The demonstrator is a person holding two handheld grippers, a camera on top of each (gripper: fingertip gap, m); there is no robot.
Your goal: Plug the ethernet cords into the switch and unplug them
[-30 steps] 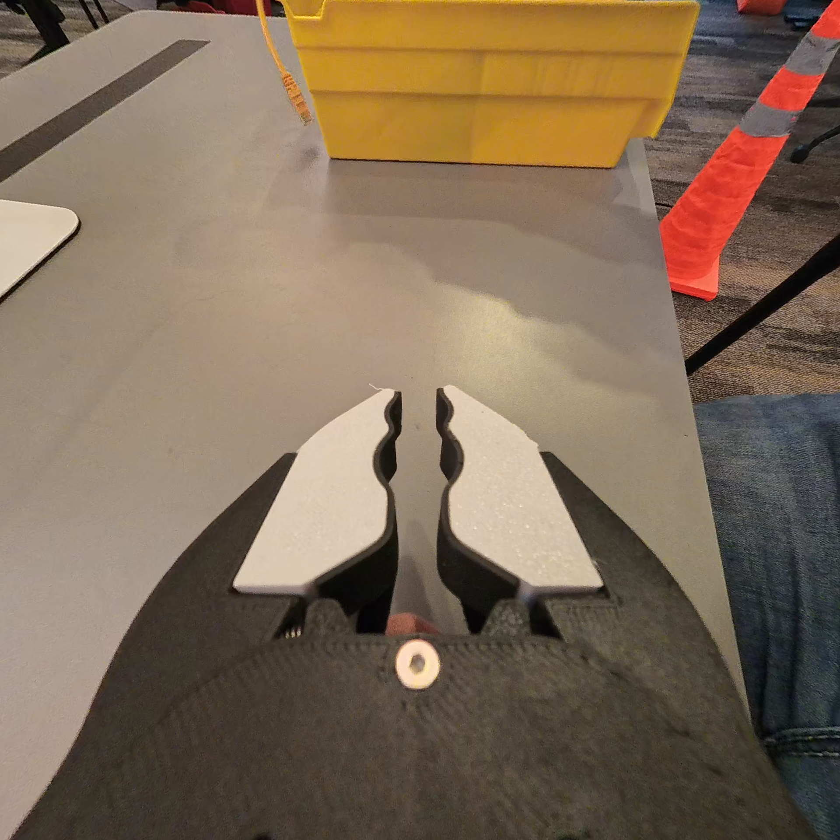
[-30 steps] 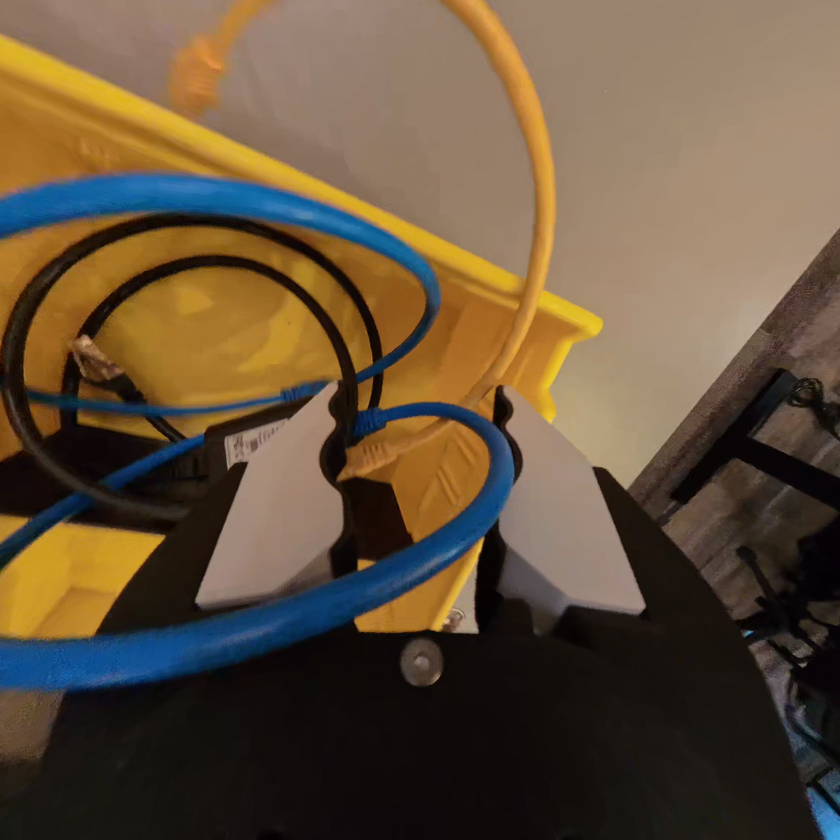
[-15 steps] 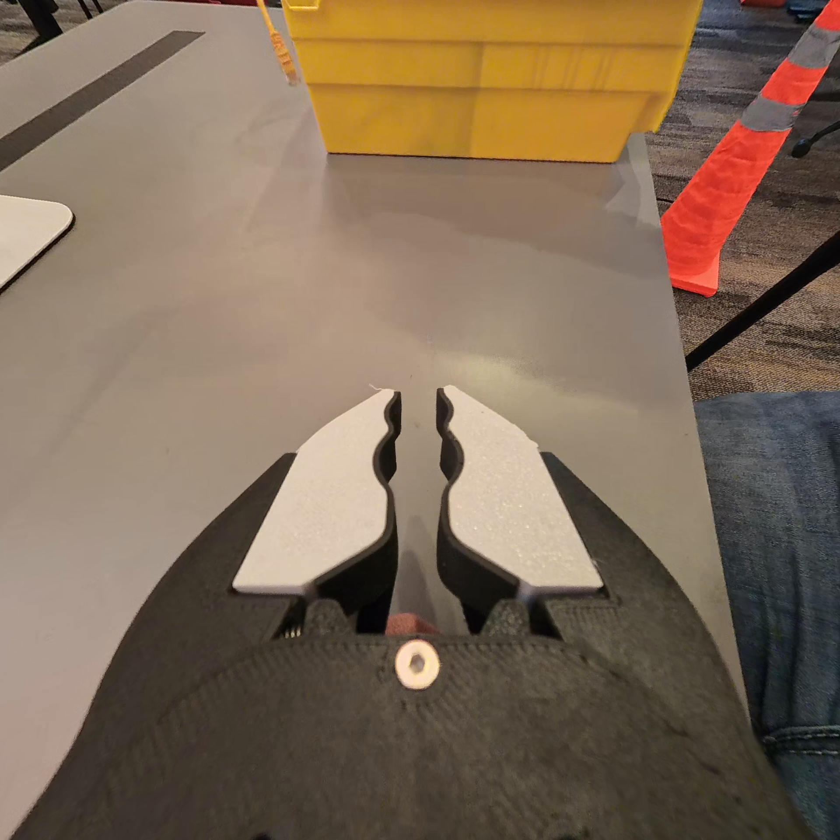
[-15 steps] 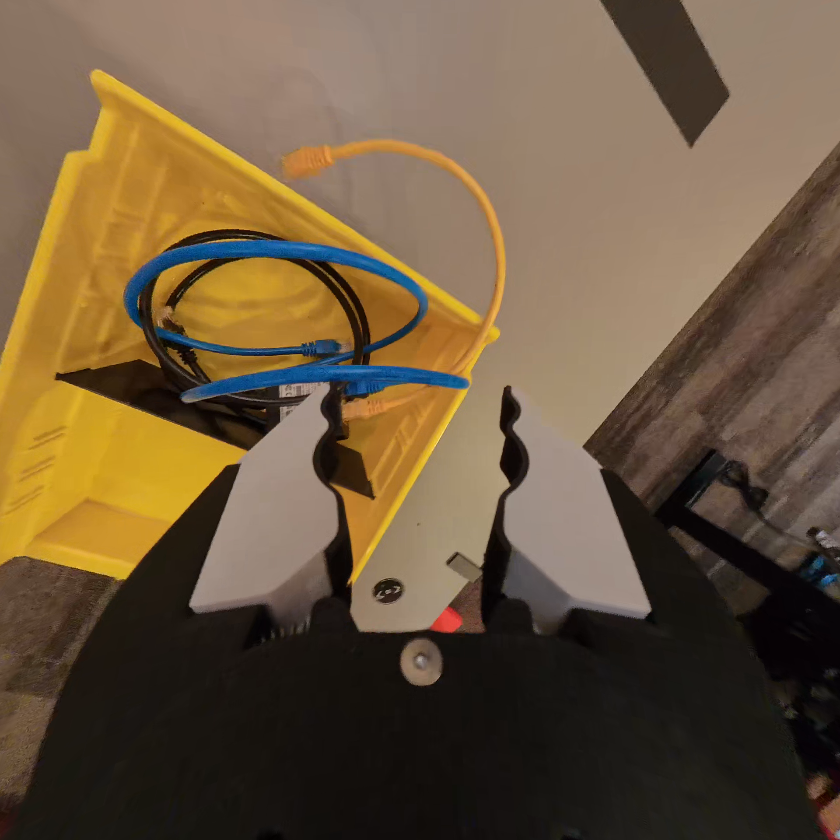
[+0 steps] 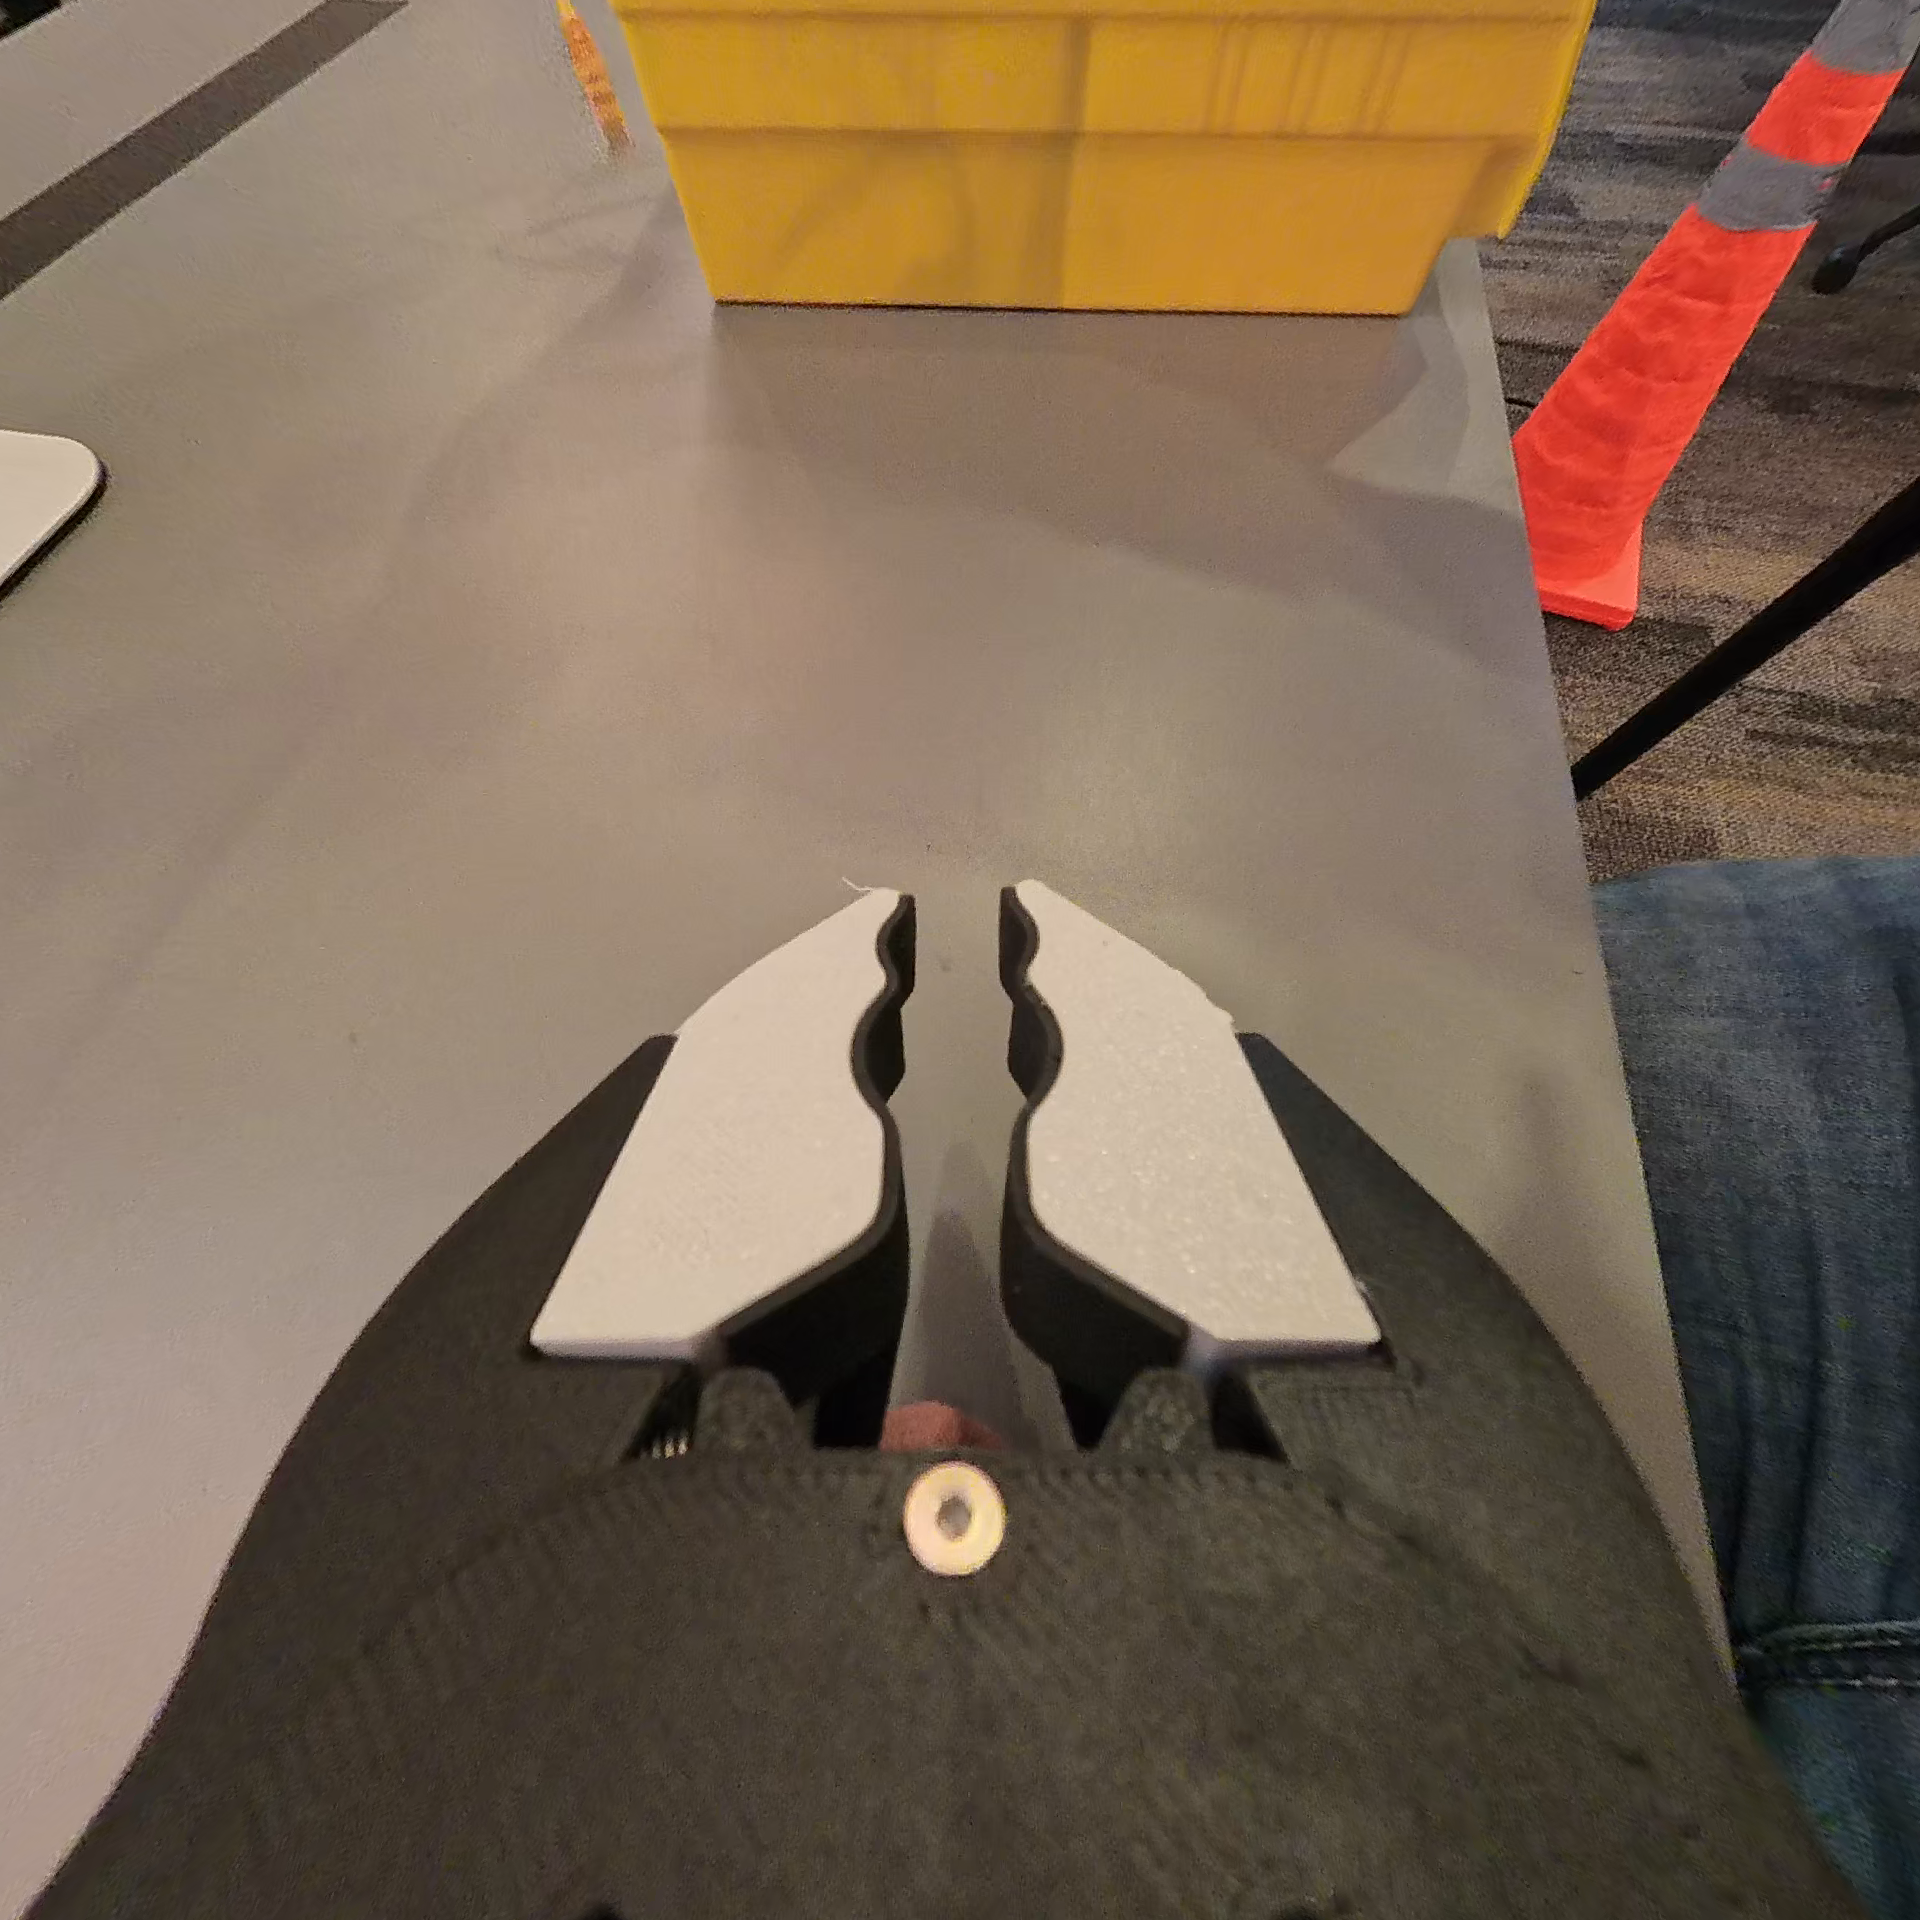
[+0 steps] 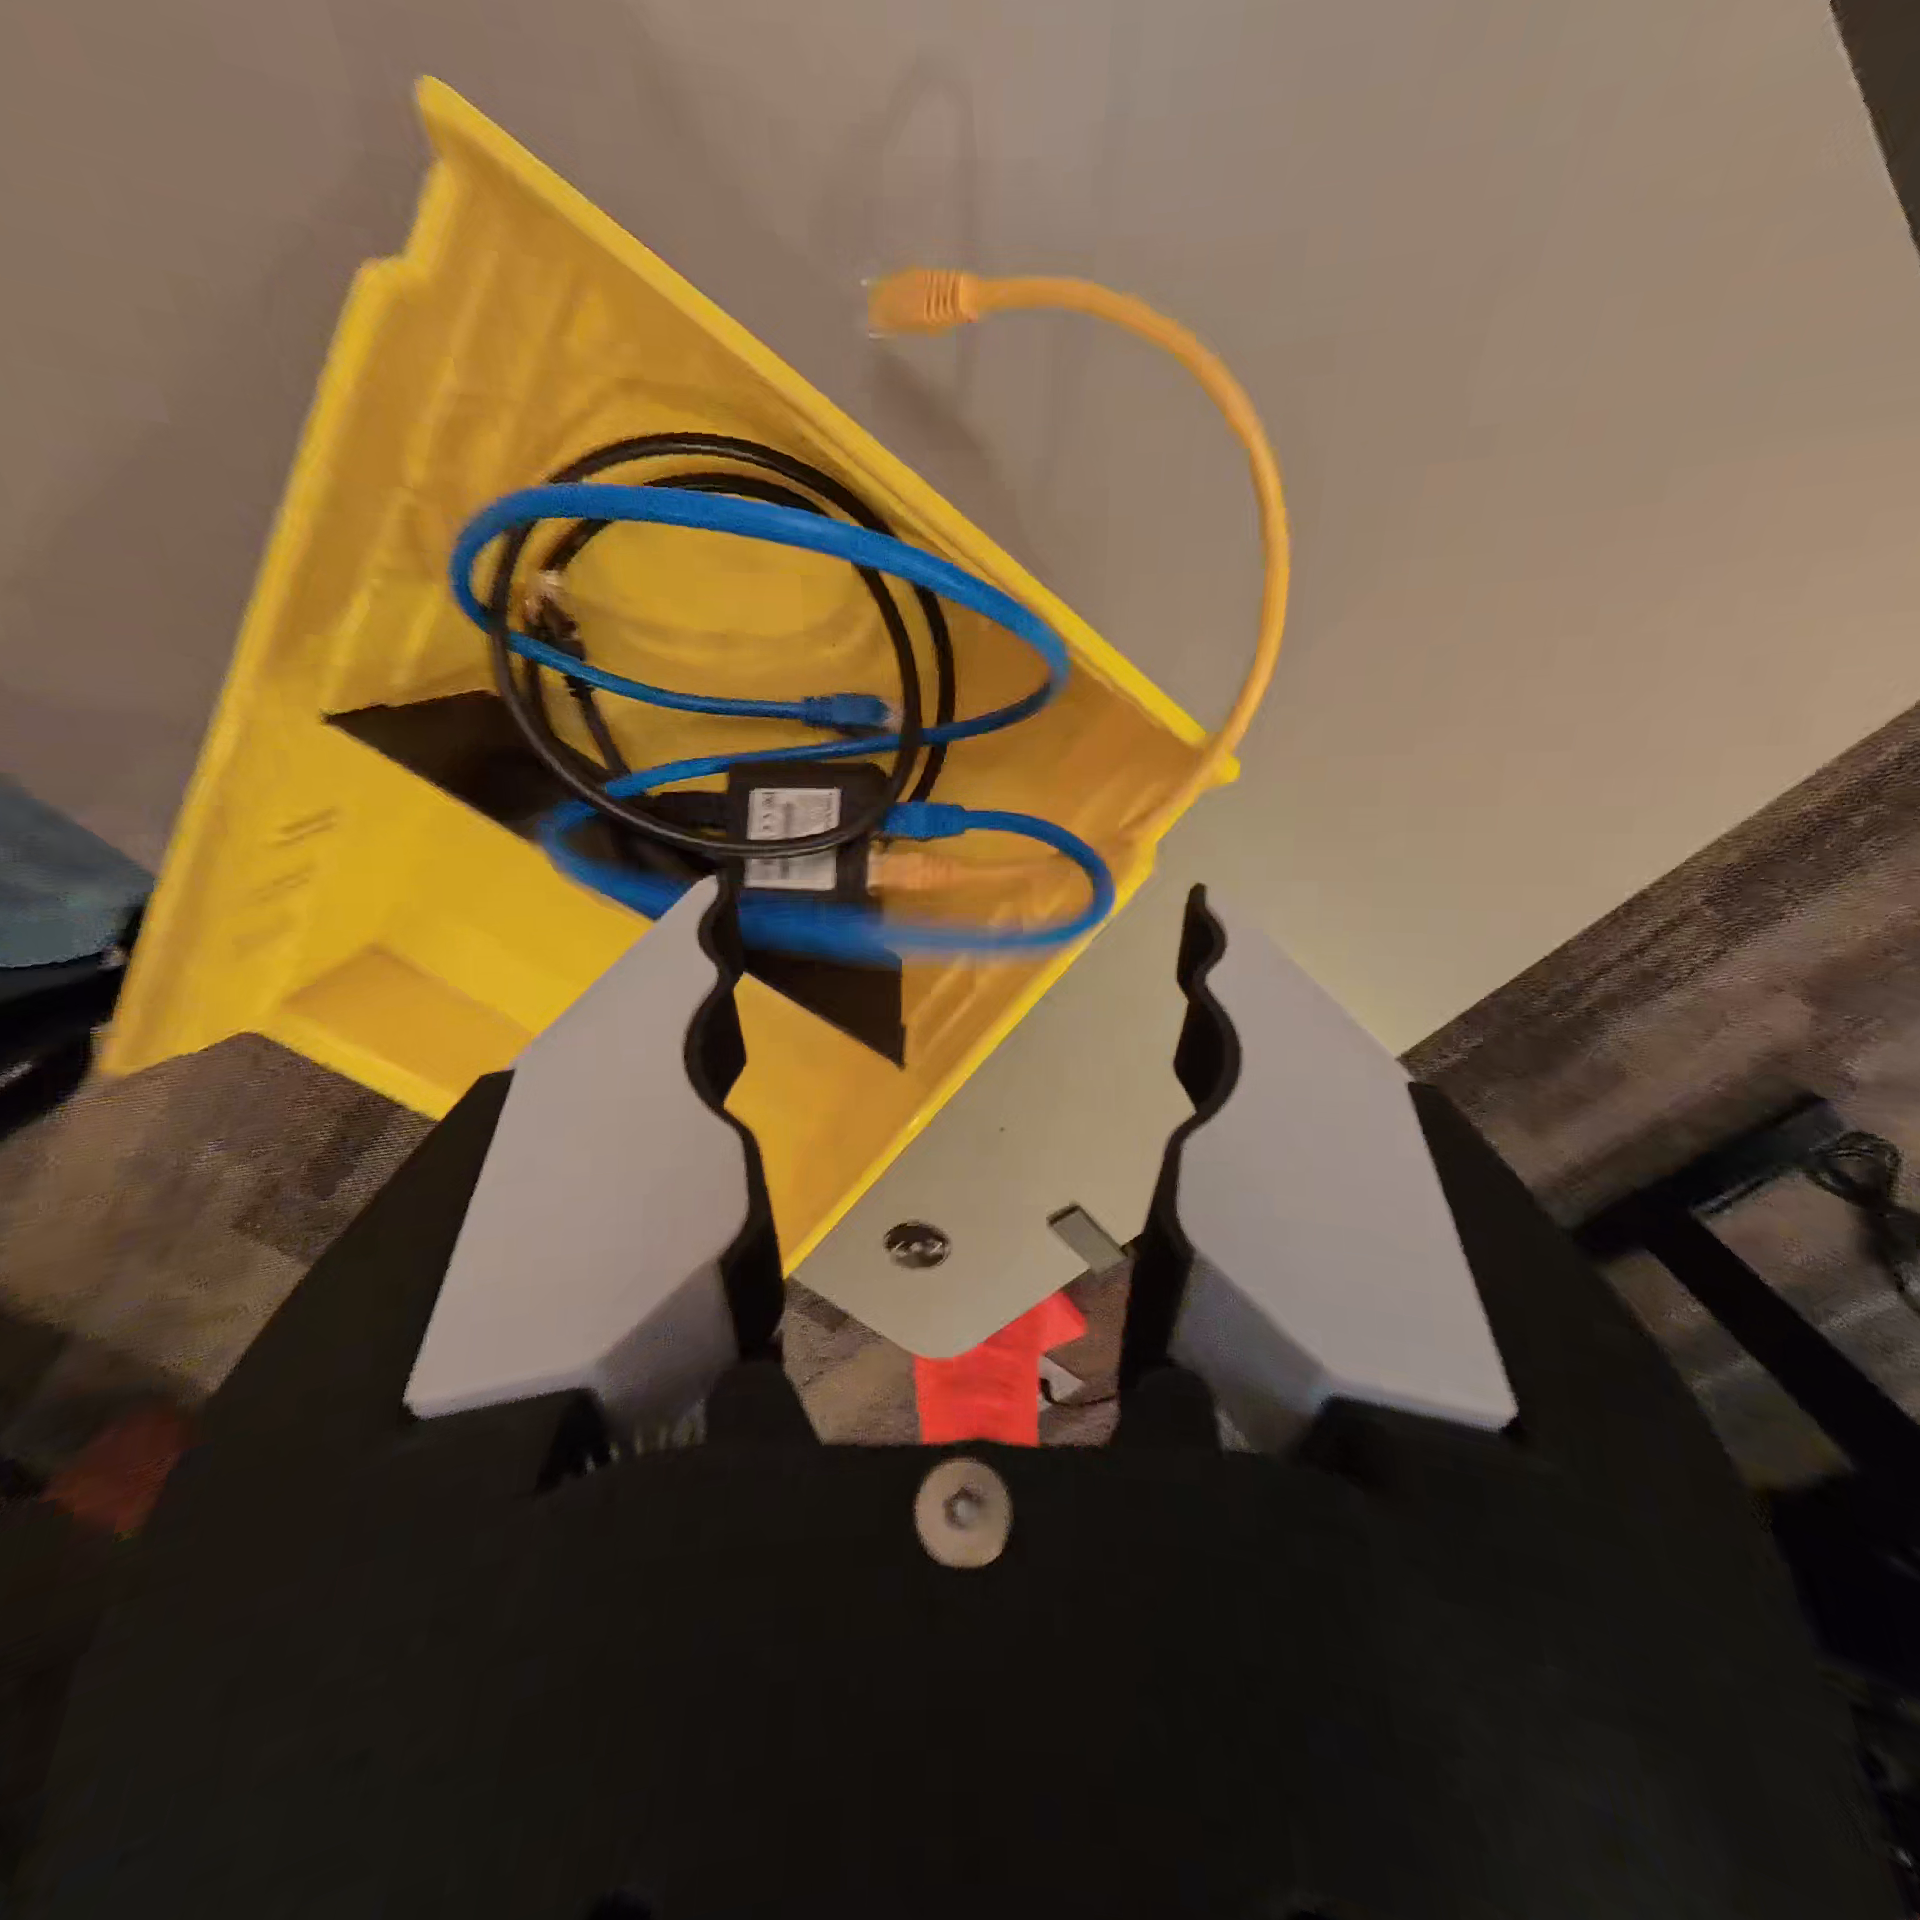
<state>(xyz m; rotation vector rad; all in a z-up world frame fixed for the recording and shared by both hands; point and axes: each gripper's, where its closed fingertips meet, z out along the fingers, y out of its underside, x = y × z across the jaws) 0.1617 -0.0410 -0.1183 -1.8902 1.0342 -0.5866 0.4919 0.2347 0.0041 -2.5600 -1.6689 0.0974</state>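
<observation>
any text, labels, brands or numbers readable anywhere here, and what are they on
White label on the black switch inside the yellow bin: printed, but too small and blurred to read.
Nothing else carries writing: the blue cords, orange cord, black cord, traffic cone, table and both grippers, left and right, show none.

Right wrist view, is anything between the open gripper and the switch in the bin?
Yes. A blue cord loops across the near side of the black switch, between it and the right gripper; a black cord crosses its top.
</observation>
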